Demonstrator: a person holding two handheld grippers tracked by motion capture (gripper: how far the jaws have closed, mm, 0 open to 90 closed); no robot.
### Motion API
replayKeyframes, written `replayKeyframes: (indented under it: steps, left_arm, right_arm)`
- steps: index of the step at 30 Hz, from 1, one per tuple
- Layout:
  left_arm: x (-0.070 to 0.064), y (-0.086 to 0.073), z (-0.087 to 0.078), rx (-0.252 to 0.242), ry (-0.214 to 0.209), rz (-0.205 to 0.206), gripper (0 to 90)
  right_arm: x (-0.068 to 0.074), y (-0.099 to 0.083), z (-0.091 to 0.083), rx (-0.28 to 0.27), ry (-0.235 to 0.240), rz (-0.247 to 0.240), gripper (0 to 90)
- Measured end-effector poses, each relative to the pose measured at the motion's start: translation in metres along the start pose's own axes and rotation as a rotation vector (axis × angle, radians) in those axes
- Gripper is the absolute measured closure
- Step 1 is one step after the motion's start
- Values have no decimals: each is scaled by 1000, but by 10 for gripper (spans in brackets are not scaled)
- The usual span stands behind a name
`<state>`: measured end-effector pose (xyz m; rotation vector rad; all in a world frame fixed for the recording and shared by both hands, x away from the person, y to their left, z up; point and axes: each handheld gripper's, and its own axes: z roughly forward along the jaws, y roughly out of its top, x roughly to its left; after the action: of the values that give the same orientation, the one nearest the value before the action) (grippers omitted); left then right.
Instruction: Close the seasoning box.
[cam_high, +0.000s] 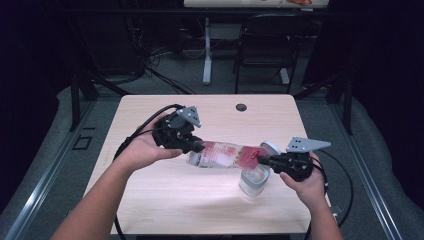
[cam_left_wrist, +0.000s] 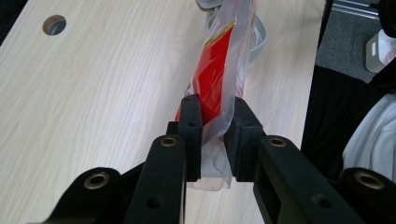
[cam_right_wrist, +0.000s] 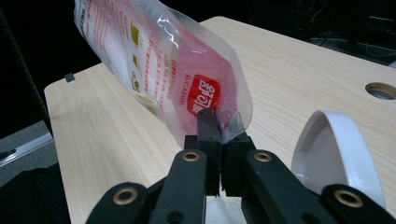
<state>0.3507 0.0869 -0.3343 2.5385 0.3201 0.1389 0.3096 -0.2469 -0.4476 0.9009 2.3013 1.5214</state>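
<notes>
A clear plastic bag (cam_high: 225, 155) with red print is stretched in the air between both grippers, over the middle right of the table. My left gripper (cam_high: 197, 146) is shut on the bag's left end; in the left gripper view its jaws pinch the bag (cam_left_wrist: 219, 70) at its edge (cam_left_wrist: 212, 135). My right gripper (cam_high: 262, 160) is shut on the bag's right corner, which the right gripper view shows where the bag (cam_right_wrist: 163, 65) meets my gripper (cam_right_wrist: 219, 140). Under the bag's right end stands a clear jar (cam_high: 254, 181), with a white lid (cam_high: 270, 147) (cam_right_wrist: 327, 149) beside it.
The light wooden table (cam_high: 165, 200) has a round cable hole (cam_high: 241, 107) near its far edge. A black chair (cam_high: 265, 45) and a desk leg stand beyond the table. Black cables trail from both grippers across the table's sides.
</notes>
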Motion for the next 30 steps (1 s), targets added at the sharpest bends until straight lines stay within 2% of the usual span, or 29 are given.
replayKeyframes:
  steps: [30]
  left_arm:
    - [-2,12,-1,-13,-2,22,782]
  right_arm:
    - [-3,0,-6,4,-18,7,885]
